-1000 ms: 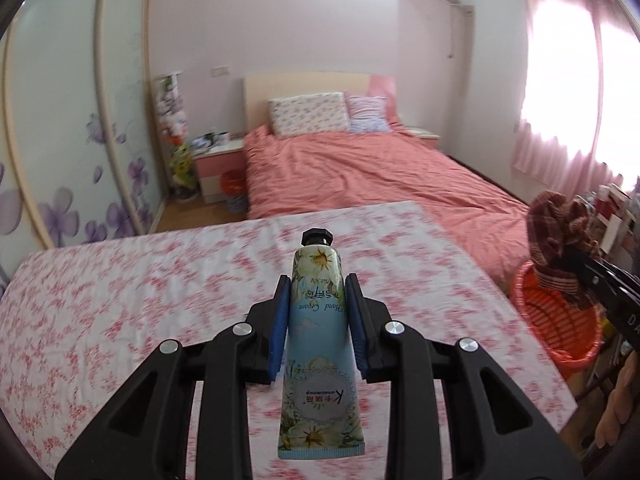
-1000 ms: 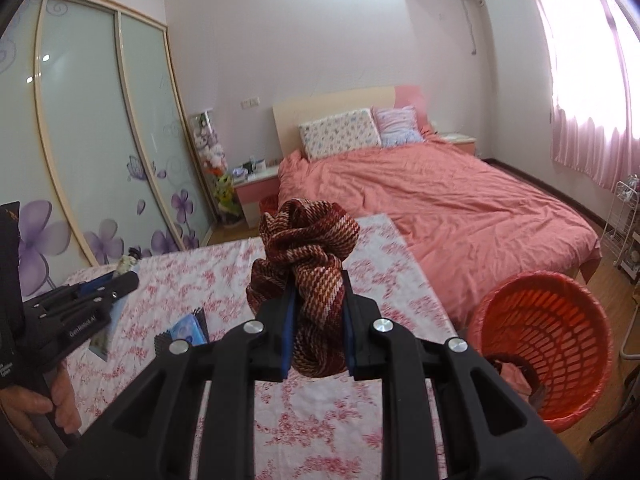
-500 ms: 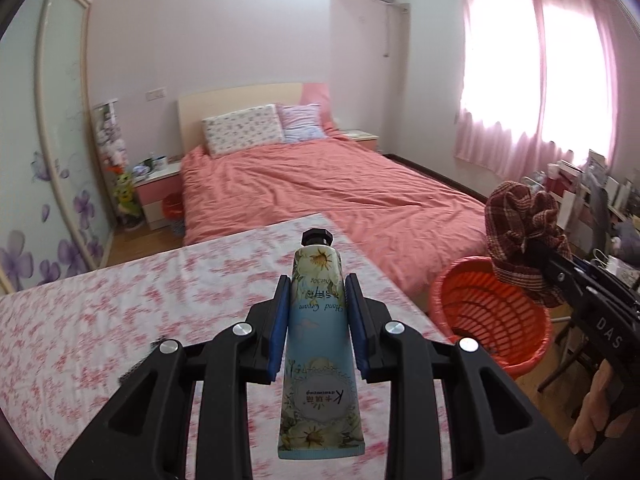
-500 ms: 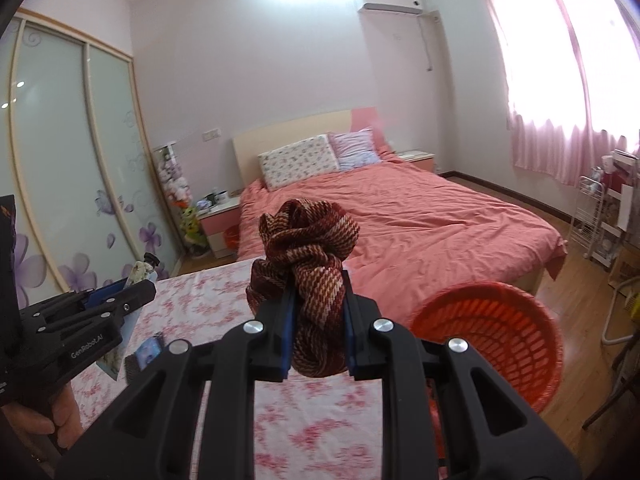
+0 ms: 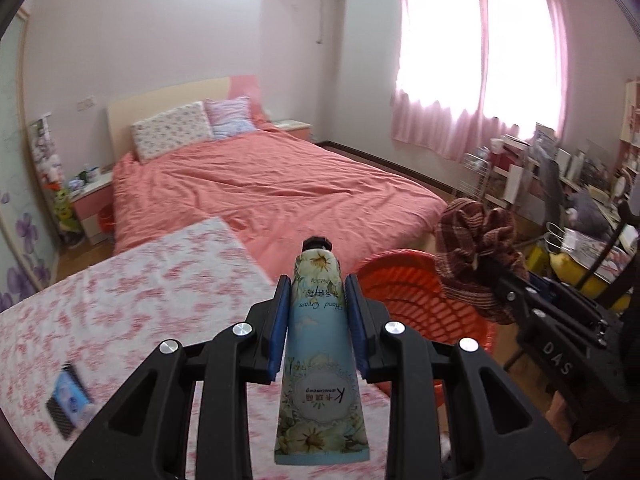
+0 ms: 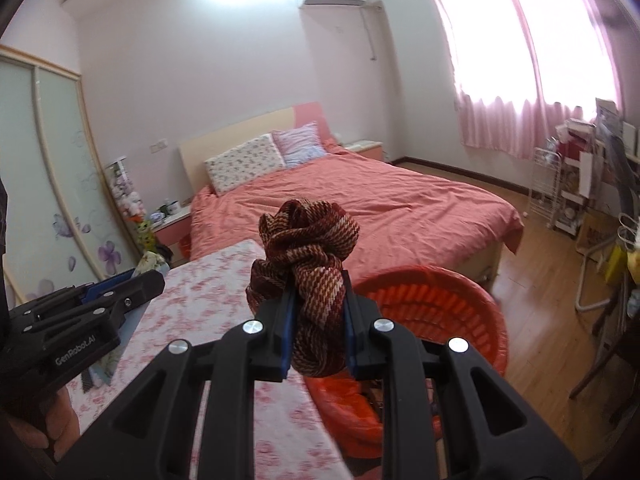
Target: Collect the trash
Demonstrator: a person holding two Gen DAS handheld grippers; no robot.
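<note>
My left gripper (image 5: 317, 312) is shut on a flowery blue hand cream tube (image 5: 318, 344), cap pointing forward, above the right edge of the floral-clothed table (image 5: 120, 292). My right gripper (image 6: 318, 320) is shut on a bunched red-brown knitted cloth (image 6: 308, 256); the cloth also shows at right in the left wrist view (image 5: 476, 248), held over the orange basket. The orange basket (image 6: 432, 316) stands on the floor just beyond the table's right edge; it also shows in the left wrist view (image 5: 404, 292). The left gripper shows at left in the right wrist view (image 6: 80, 312).
A small blue packet (image 5: 66, 400) lies on the table at the left. A bed with a salmon cover (image 5: 264, 188) stands behind. A cluttered desk and rack (image 5: 560, 184) fill the right side, with a wardrobe (image 6: 56, 184) at left.
Both grippers have swung to the right with their loads. The orange basket has come from the right edge toward the middle of both views and closer.
</note>
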